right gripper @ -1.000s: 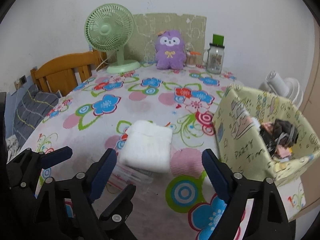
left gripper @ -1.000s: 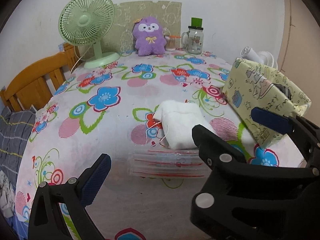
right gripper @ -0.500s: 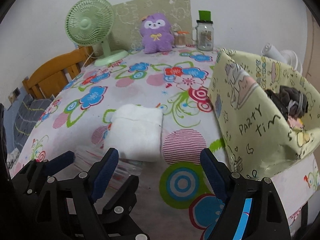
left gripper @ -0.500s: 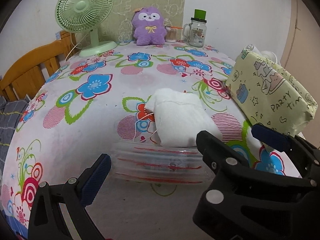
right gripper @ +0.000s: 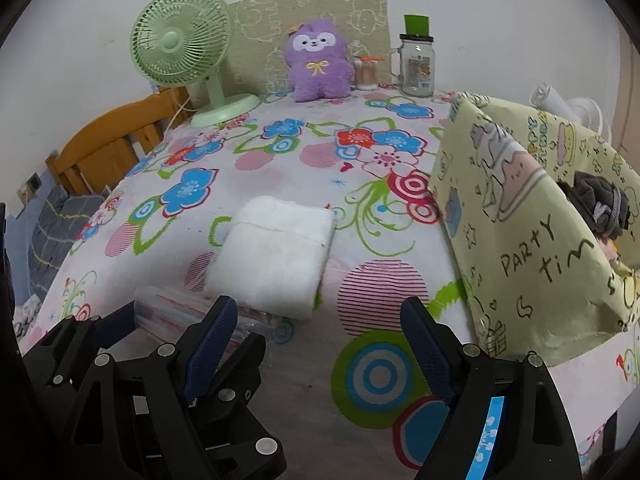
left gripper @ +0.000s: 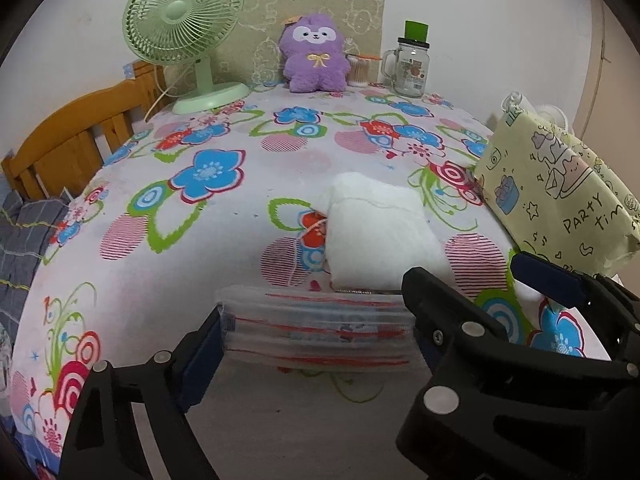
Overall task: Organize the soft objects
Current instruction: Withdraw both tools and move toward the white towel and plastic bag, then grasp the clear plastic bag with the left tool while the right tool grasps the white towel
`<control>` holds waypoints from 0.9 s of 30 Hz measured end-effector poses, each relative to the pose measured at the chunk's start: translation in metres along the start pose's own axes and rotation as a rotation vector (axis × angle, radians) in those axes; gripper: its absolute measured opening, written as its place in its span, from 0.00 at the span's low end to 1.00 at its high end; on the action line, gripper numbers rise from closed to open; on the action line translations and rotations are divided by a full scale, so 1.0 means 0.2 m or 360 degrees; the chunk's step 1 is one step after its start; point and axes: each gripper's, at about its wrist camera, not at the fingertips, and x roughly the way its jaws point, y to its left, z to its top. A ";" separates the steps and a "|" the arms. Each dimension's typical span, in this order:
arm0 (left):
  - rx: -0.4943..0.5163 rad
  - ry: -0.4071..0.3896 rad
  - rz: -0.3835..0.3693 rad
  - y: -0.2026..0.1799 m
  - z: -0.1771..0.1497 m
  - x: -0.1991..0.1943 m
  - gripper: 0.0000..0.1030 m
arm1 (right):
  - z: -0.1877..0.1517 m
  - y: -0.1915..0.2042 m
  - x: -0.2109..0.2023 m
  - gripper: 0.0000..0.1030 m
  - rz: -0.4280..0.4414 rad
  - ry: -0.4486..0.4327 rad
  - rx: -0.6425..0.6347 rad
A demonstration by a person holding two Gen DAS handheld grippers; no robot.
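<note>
A folded white towel (left gripper: 380,232) lies on the flowered tablecloth, its near end resting on a clear plastic zip bag (left gripper: 316,328) with red lines. My left gripper (left gripper: 316,340) is open, its fingers on either side of the bag's near edge, close to touching. The towel also shows in the right wrist view (right gripper: 276,256), with the bag (right gripper: 176,304) to its lower left. My right gripper (right gripper: 316,344) is open and empty, just in front of the towel. A yellow "Party Time" paper bag (right gripper: 532,216) stands at the right with dark cloth (right gripper: 600,208) inside.
At the table's far edge stand a green fan (left gripper: 188,40), a purple plush toy (left gripper: 314,56), a cotton swab jar (left gripper: 360,72) and a glass mug jar (left gripper: 410,66). A wooden bed frame (left gripper: 68,148) is at the left. A white fan (right gripper: 568,108) sits behind the paper bag.
My left gripper has moved forward and down, so its fingers now flank the plastic bag's near edge. My right gripper has moved in closer to the towel.
</note>
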 end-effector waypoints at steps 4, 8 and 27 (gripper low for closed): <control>-0.0009 -0.0010 0.0018 0.03 0.00 -0.03 0.89 | 0.02 0.05 -0.01 0.84 0.0020 -0.0005 -0.0034; -0.0011 -0.0033 0.0039 0.06 0.01 -0.07 0.88 | 0.03 0.09 -0.02 0.84 0.0032 -0.0002 -0.0058; -0.0075 -0.0079 0.0085 0.22 0.16 -0.04 0.88 | 0.21 0.19 0.07 0.91 -0.0056 -0.0001 -0.0047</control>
